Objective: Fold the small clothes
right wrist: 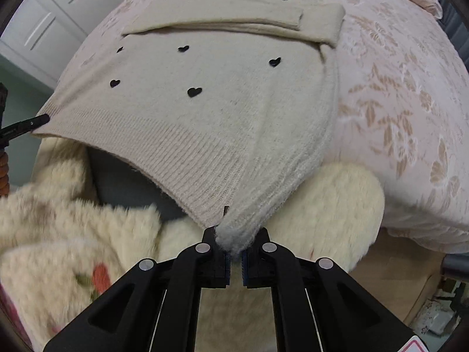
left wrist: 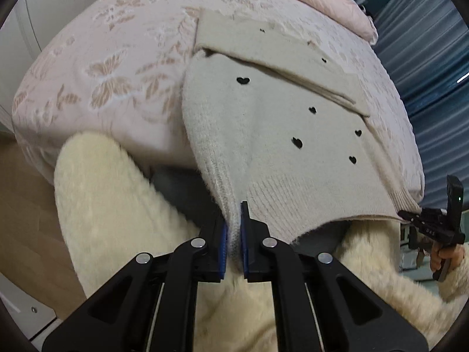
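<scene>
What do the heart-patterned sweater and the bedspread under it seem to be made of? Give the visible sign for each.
Sweater: soft, fuzzy knit, probably wool or acrylic; ribbed hem and hairy edges show it.
Bedspread: thin woven cloth, matte, with a raised floral and butterfly pattern; fibre unclear.

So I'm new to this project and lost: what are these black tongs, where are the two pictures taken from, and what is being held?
A person holds hand-operated tongs in each hand, with a camera on each looking along the fingers. One picture is from the left tongs, the other from the right tongs. A beige sweater with small black hearts lies on a pink flowered bedspread, sleeves folded across. Each pair of tongs is shut on a bottom corner of the hem, lifting it.
</scene>
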### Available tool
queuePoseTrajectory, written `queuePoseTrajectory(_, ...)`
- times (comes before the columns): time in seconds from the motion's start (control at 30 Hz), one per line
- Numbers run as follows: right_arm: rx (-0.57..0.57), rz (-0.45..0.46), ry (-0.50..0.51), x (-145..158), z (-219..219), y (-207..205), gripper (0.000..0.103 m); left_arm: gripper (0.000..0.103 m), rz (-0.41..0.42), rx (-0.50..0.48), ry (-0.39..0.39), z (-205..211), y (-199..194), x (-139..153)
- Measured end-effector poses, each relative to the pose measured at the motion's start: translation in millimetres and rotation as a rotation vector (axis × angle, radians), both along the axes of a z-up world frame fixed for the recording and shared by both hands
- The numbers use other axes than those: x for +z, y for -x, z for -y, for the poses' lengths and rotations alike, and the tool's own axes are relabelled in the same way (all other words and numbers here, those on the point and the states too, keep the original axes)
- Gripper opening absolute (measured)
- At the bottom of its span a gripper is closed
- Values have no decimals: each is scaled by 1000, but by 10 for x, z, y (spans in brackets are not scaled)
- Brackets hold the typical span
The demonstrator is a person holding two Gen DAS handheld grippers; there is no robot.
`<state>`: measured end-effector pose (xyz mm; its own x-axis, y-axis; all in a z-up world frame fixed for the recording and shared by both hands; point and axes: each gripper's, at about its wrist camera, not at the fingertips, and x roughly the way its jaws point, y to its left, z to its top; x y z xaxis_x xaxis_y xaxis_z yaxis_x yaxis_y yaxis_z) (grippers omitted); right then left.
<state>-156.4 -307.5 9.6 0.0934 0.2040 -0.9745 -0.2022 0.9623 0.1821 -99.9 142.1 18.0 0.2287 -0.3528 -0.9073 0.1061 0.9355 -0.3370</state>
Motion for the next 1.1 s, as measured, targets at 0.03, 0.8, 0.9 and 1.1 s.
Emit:
queuePoseTrajectory(0.03,-7,-22,-13,6,-24,146,5,6,-18,-19,10,-8,138,6)
queuePoseTrajectory(0.8,-742,497,-203,2,967,-2001,63,64,223,409,30,103,-2644,-227)
queuePoseTrajectory(0.9,-735,474,-222,-176,939,-1906,65,80,271,317,-10,156,-2604,-266)
queuePoseTrajectory(1.1,-621,440,-81,-399,707,-2181,75,91,309,81,-205,636,-2863,-523)
